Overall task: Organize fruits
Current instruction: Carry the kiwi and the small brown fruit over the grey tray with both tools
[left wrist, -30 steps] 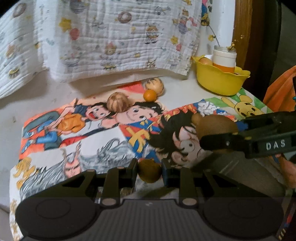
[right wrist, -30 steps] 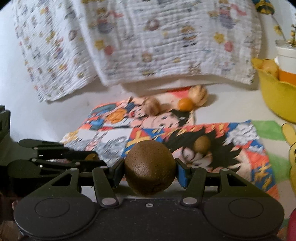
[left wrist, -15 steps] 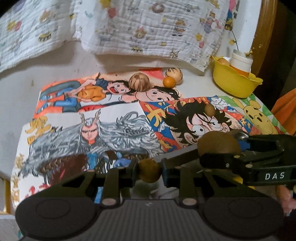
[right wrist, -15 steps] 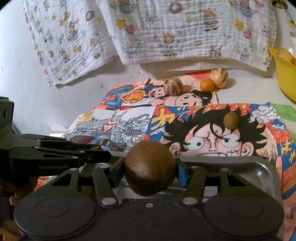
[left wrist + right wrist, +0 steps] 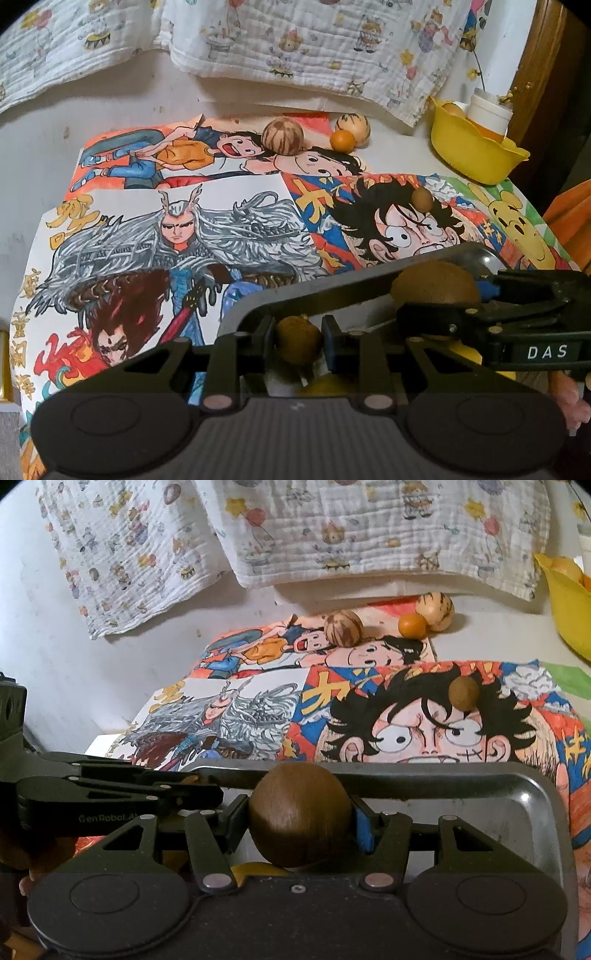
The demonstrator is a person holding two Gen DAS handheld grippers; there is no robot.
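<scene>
2 fruits are held over the metal tray, a kiwi pinched by the right gripper and a small brown fruit by the left gripper, while 4 fruits are left on the drawings.

Tray nearest, small fruit on drawings behind it, bowl far right, perhaps holding fruit.
</scene>
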